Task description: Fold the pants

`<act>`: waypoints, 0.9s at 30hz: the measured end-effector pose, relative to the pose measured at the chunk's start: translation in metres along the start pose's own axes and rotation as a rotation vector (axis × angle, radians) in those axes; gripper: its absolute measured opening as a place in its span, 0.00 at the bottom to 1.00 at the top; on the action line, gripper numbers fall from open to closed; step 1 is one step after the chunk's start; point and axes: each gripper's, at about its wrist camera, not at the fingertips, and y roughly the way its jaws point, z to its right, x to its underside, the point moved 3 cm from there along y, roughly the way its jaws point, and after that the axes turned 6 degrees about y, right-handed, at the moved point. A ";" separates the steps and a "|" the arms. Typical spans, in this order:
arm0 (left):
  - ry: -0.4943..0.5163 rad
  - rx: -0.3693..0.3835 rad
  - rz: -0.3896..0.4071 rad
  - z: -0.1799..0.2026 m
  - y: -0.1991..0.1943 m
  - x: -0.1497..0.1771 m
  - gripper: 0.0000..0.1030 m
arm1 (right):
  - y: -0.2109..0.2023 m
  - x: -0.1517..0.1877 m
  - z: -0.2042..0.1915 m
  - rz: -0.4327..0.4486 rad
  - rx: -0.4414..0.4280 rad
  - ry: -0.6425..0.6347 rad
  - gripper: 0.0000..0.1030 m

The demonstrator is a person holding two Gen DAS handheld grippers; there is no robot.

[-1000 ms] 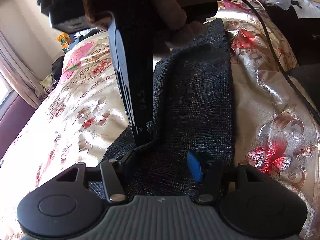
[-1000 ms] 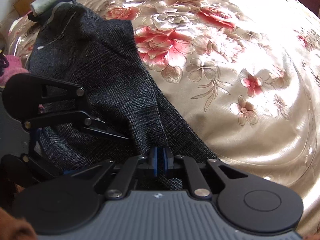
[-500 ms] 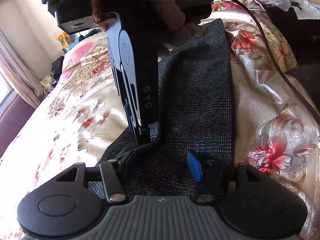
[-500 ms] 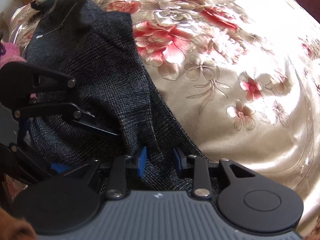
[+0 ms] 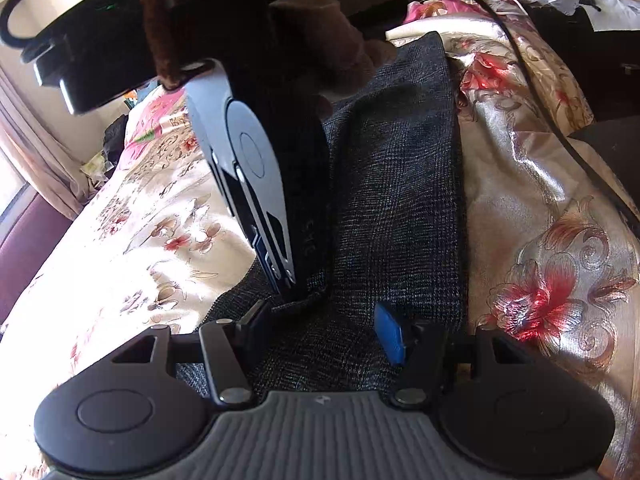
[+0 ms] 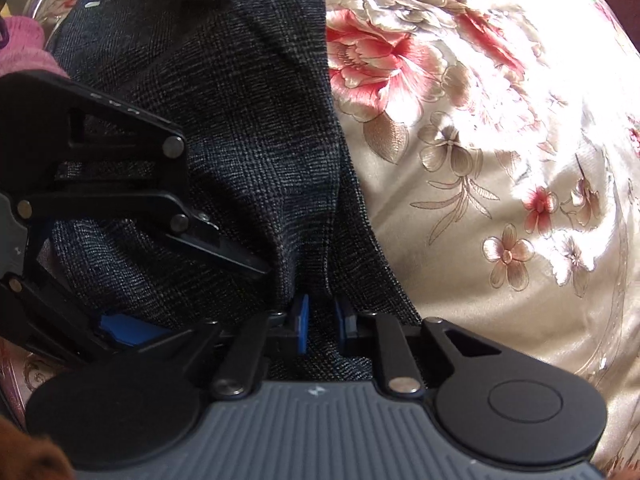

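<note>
Harsh sunlight glare, deep shadows, fisheye warping

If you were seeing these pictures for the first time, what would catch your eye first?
The dark checked pants run as a long strip down the middle of a shiny floral bedspread. Both tongs sit at the near end: the left tongs wide open over the cloth, the right tongs with cloth between their blue pads, a gap showing.
</note>
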 end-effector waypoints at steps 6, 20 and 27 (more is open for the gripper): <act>-0.007 -0.024 0.016 -0.002 -0.004 -0.003 0.70 | -0.036 0.007 0.003 0.110 0.094 0.141 0.01; -0.039 -0.102 -0.041 -0.006 0.010 -0.008 0.79 | -0.033 0.014 0.033 0.277 0.304 0.356 0.06; -0.004 -0.112 -0.077 0.003 0.019 -0.021 0.79 | -0.069 0.138 0.054 0.317 0.463 0.789 0.07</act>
